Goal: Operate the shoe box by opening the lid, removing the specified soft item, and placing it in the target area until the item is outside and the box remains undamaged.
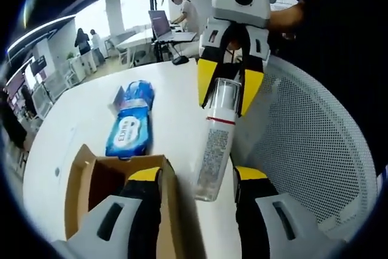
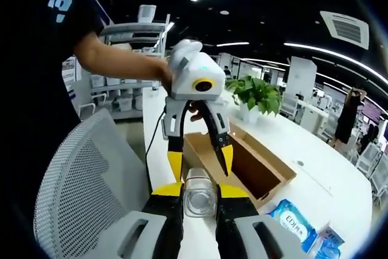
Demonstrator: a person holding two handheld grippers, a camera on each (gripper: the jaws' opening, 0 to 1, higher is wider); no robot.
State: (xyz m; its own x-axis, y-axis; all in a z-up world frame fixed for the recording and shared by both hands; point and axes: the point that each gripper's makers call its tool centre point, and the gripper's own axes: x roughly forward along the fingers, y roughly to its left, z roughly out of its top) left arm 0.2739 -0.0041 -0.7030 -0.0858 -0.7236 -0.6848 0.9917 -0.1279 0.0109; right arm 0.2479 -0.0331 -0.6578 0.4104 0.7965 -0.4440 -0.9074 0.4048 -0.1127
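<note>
**Bottle held over the table edge, box open beside it**

On the white table, at 9 o'clock in the left gripper view, lies one blue wipes pack, flat and well apart from the table's near edge. Below it, at 7 o'clock, stands one brown shoe box, open at the top, its inside in shadow. The left gripper rises from 6 o'clock with its jaws spread wide; its left jaw overlaps the box's right wall, and the lower end of the bottle sits between the two jaws without touching either as far as can be seen. One clear spray bottle hangs upright in the middle, its cap pinched by the right gripper coming down from 12 o'clock. At 3 o'clock one white mesh chair presses close to the table's edge, leaving little room on that side.

In the right gripper view the chair fills 8 o'clock. The right gripper at 6 o'clock has its jaws pressed on the bottle. The left gripper, held by a hand, hangs open just beyond it, above the box, whose lid flap stands up. At 5 o'clock lies the wipes pack, and one more blue packet just beside it. One potted plant stands at 1 o'clock, with bare table spreading toward 3 o'clock.
</note>
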